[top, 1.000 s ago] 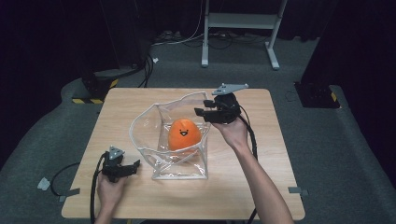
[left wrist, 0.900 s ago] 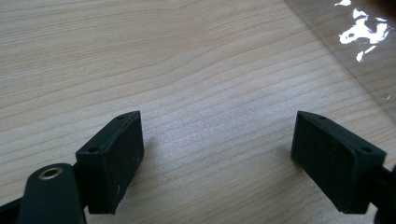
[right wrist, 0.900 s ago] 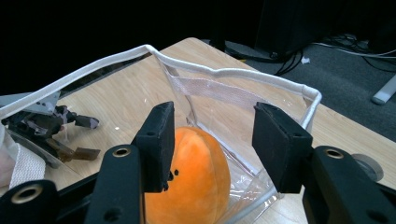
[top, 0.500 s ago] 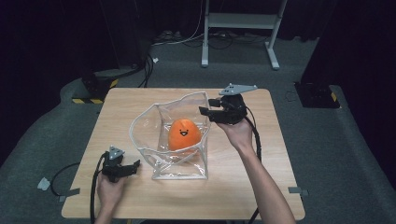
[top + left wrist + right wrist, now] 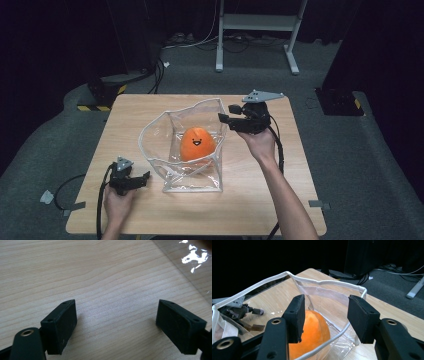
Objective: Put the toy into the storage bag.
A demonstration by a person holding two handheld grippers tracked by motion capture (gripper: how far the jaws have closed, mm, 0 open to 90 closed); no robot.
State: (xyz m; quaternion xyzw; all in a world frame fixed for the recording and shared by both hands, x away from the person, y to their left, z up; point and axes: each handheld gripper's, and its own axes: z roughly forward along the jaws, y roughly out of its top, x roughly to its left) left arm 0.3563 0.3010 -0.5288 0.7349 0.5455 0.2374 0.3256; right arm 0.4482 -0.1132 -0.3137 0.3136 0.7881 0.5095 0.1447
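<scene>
A clear plastic bag (image 5: 192,179) with white piping stands open in the middle of the wooden table (image 5: 250,200). An orange plush toy (image 5: 196,143) with a smiling face sits inside it. My right gripper (image 5: 228,113) hovers open just beside the bag's right upper rim, holding nothing. In the right gripper view its jaws frame the plush (image 5: 312,332) and the bag's rim (image 5: 324,282) from above. My left gripper (image 5: 144,176) rests low on the table at the front left of the bag, open and empty. Bare wood lies between its pads (image 5: 62,325).
A corner of the bag's clear plastic (image 5: 195,267) shows at the upper right of the left gripper view. Cables trail from both grippers off the table's front. A white stand (image 5: 260,30) and floor cables (image 5: 165,70) lie beyond the far edge.
My right gripper has drifted slightly to the right, away from the bag's rim. The left gripper, bag and plush have stayed put.
</scene>
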